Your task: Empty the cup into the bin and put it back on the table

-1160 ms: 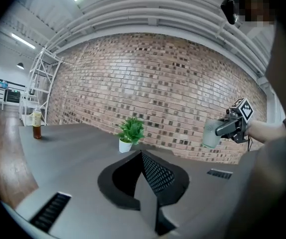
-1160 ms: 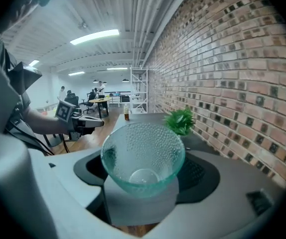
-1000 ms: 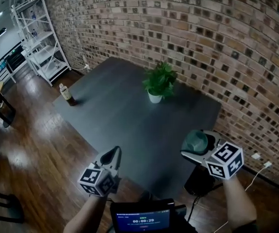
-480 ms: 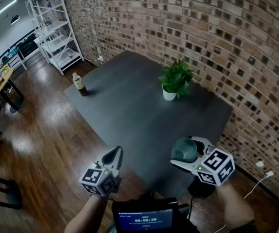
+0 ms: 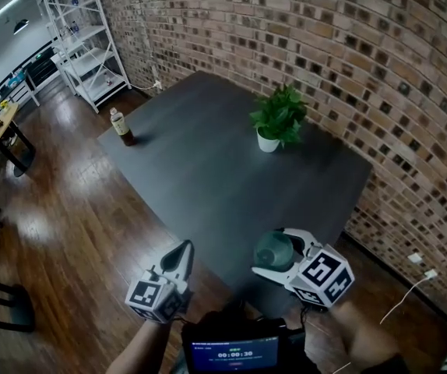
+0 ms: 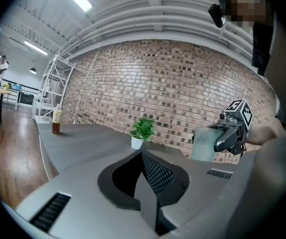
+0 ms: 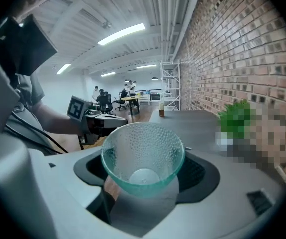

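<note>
Pinching the cup (image 5: 276, 248) from both sides, the right tongs (image 5: 270, 252) hold it up at the near edge of the tabletop (image 5: 208, 185), towards the right. The right gripper view looks straight into its mouth: pale green dimpled glass (image 7: 143, 156), the round base showing at the bottom, both jaws spread wide and pressed against its wall. From the left gripper view the cup (image 6: 203, 143) looks roughly upright, with the brick wall (image 6: 183, 83) behind it. Whether it touches the tabletop cannot be told.

Over to the left tongs (image 5: 181, 253): they sit near, left of the cup and apart from it, just off the tabletop's near left edge and above the wood floor (image 5: 68, 224). Their jaws are pressed together, nothing between them, and they point out level across the dark surface.

Farther back, a plant (image 5: 279, 115) in a white pot stands on the right half of the tabletop, close to the wall. A bottle (image 5: 120, 126) stands alone at the far left corner, well apart from the plant. Beyond it, a white rack (image 5: 79, 41) lines the far left of the room. At the very near edge of the head view a small lit screen (image 5: 235, 355) sits between the two arms.
</note>
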`<control>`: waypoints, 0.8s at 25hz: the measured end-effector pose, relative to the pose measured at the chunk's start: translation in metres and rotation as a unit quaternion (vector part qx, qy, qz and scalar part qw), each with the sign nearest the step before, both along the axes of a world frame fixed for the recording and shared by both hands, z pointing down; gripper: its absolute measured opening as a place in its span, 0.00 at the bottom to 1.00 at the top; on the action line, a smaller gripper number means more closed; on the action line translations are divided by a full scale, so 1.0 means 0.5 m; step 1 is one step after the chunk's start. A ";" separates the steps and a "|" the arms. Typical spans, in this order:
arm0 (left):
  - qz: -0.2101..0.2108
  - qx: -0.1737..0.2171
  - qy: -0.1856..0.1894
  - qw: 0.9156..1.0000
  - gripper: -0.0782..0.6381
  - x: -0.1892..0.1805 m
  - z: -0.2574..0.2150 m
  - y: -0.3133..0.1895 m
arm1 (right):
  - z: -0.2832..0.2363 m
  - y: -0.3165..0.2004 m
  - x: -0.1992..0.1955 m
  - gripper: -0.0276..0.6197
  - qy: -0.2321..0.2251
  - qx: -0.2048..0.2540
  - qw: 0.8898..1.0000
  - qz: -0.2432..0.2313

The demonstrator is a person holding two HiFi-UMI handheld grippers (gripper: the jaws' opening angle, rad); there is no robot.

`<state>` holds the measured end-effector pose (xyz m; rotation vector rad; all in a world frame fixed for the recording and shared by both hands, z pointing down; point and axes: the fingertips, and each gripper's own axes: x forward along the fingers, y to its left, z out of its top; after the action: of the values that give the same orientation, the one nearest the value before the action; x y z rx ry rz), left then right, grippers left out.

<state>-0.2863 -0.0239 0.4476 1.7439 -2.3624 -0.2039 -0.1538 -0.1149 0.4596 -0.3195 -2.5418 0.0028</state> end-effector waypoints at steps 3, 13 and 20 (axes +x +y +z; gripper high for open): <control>-0.001 -0.001 -0.004 1.000 0.11 0.009 0.033 0.014 | 0.042 0.012 0.002 0.65 0.004 -0.012 1.000 -0.001; 0.003 -0.019 -0.018 1.000 0.11 0.045 0.154 0.038 | 0.217 0.035 0.016 0.65 0.017 -0.006 1.000 -0.012; 0.011 -0.017 -0.022 1.000 0.12 0.062 0.216 0.040 | 0.321 0.054 0.012 0.65 0.019 -0.013 1.000 -0.015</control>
<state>-0.2553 -0.0039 0.5557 1.7754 -2.3604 -0.1223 -0.1476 -0.0880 0.6202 -0.3645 -2.5006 0.0296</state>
